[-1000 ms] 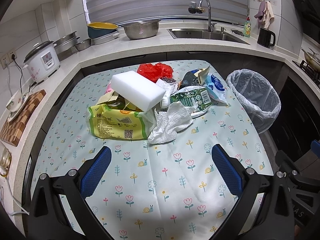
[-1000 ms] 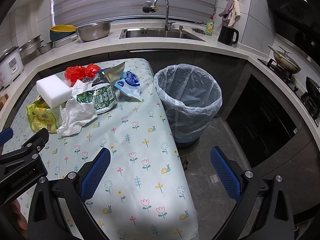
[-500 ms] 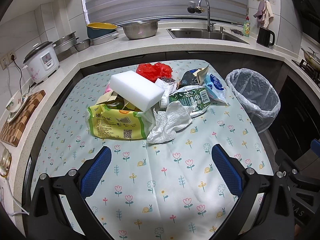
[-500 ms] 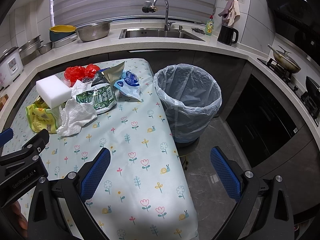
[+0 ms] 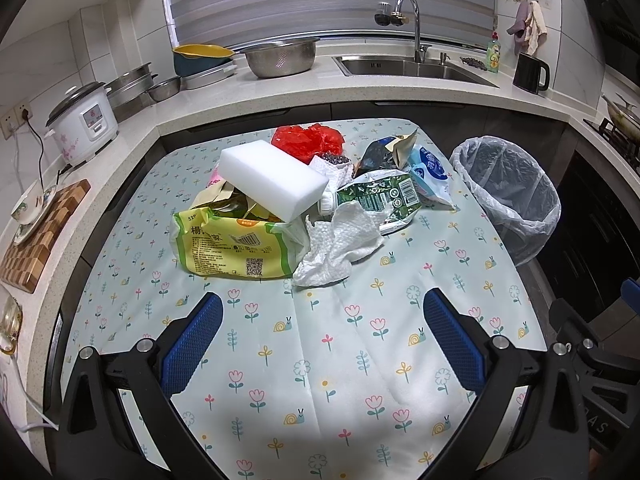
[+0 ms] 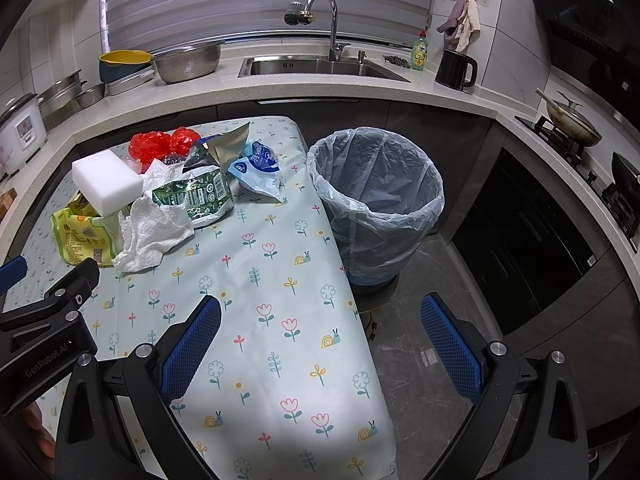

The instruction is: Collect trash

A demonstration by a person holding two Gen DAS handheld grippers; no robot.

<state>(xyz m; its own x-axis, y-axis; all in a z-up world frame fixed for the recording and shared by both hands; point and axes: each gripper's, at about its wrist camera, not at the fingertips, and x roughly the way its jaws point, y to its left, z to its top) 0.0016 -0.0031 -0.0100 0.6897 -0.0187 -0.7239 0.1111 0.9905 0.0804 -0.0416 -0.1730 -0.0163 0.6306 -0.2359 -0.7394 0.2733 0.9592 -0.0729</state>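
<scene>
Trash pile (image 5: 304, 204) — beyond open left gripper (image 5: 320, 332)

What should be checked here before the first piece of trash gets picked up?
1. Left tongs open and holding nothing: ok.
2. Right tongs open and holding nothing: ok.
3. Bin lined, upright, mouth unobstructed, beside the table's right edge: ok.
4. Trash within reach: ok, likely; the paper towel lies nearest the left tongs, with bare cloth between.
5. Loose stacking: not ok; the foam block rests tilted on the yellow bag, so pulling the bag first may tip it.
6. Contents of the bags, full or spent: cannot tell.
</scene>
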